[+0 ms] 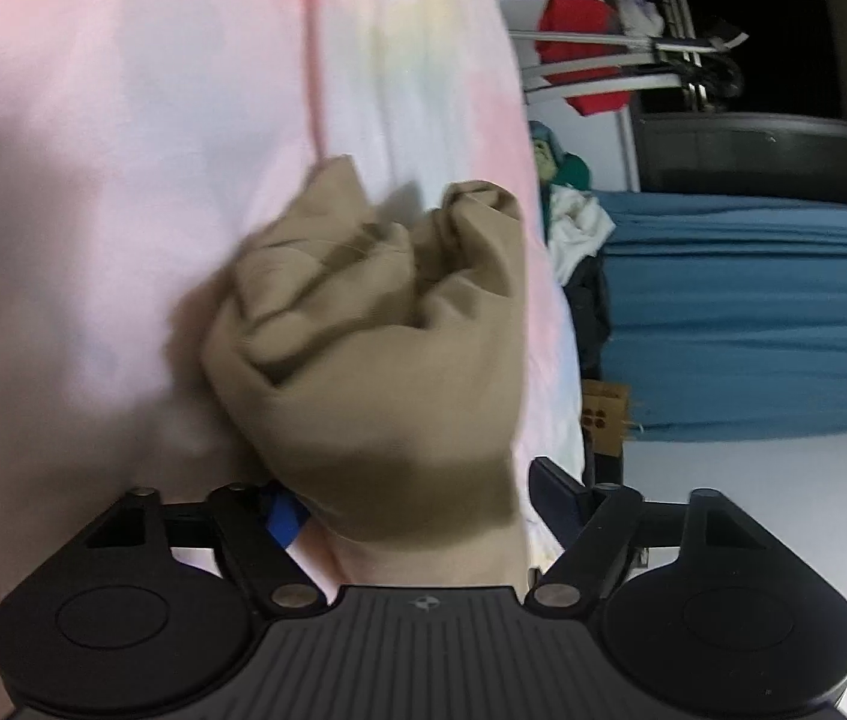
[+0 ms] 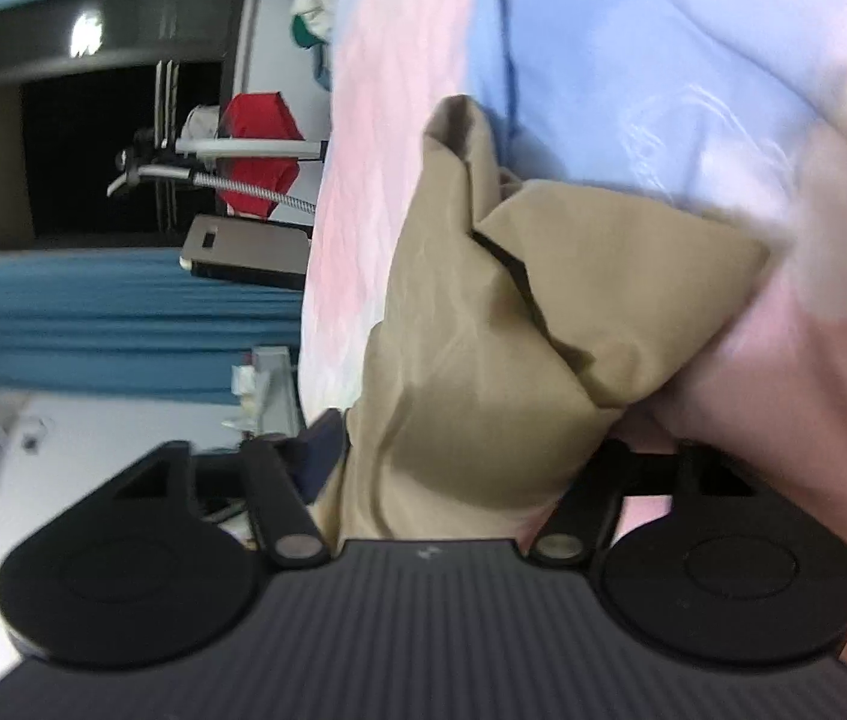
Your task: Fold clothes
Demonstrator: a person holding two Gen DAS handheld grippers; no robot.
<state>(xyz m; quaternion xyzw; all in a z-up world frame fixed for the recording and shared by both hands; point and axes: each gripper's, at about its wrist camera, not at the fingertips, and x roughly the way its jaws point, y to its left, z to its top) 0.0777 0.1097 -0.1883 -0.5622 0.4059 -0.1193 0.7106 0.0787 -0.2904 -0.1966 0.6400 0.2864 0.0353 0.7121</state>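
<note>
The tan garment is bunching between the fingers of the left hand-held gripper, rising away from the camera in crumpled folds over a pastel pink and blue bedsheet. One blue-tipped finger is showing at the cloth's left edge and a dark finger is standing just clear of its right edge; the cloth is filling the gap, so the jaws are gripping it rather than closing fully.

In the right wrist view the room is appearing turned on its side, so this tool is being held rolled over. The right hand-held gripper is likewise clamping the tan garment, whose fabric is covering both fingers and spreading forward and to the right across the bedsheet. The garment's long axis is running roughly along each tool's fingers, with its creased far end pointing away from the cameras.

Beyond the bed, a blue curtain is hanging, a red cloth is draping on a metal rack, and a small heap of white and green clothes is lying near the bed's edge. No container is showing.
</note>
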